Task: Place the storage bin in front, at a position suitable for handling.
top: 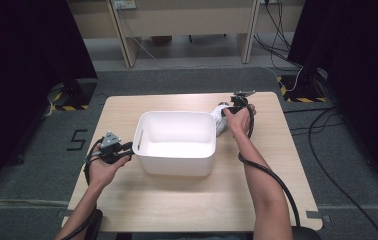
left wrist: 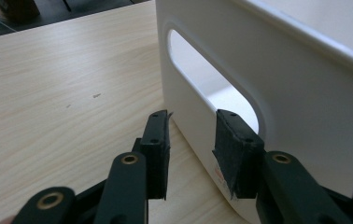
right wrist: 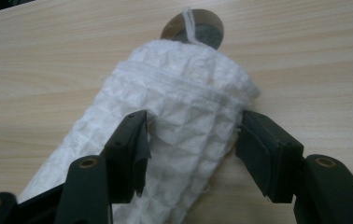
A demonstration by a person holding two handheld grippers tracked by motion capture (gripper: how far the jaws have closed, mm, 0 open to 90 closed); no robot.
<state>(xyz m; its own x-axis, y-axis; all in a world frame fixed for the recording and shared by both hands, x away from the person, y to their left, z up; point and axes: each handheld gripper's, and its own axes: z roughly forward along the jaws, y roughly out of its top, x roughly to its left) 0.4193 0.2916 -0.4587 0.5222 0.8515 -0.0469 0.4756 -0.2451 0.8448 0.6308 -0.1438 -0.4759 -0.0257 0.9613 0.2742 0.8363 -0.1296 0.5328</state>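
Pale wood worktop (top: 177, 200) on a grey floor, dark curtains to either side, and a person's two forearms coming in from the near edge. Starting at the left: the left tongs (top: 127, 147) sit at the left end wall of a white plastic bin (top: 149, 165), jaws parted and nothing pinched; in the left gripper view the pads (left wrist: 158, 149) straddle the lower edge of the bin's handle slot (left wrist: 212, 88) without pressing on it. Moving right, the bin stands in the middle of the worktop, seemingly with nothing in it. Just beyond its right rim lies a rolled white waffle-weave cloth (right wrist: 184, 121), resting on the worktop, with a small round greyish thing (right wrist: 198, 25) touching its far end. The right tongs (right wrist: 191, 140) bracket the roll about mid-length, one jaw at each flank; whether they are pressing yet I cannot tell.

My guess is the roll is light and soft, so it will squash and may sag or unroll if taken near an end. Gripping across the middle, where the layers are thickest, looks safest. The weave should not slip. The bin is stiff and smooth
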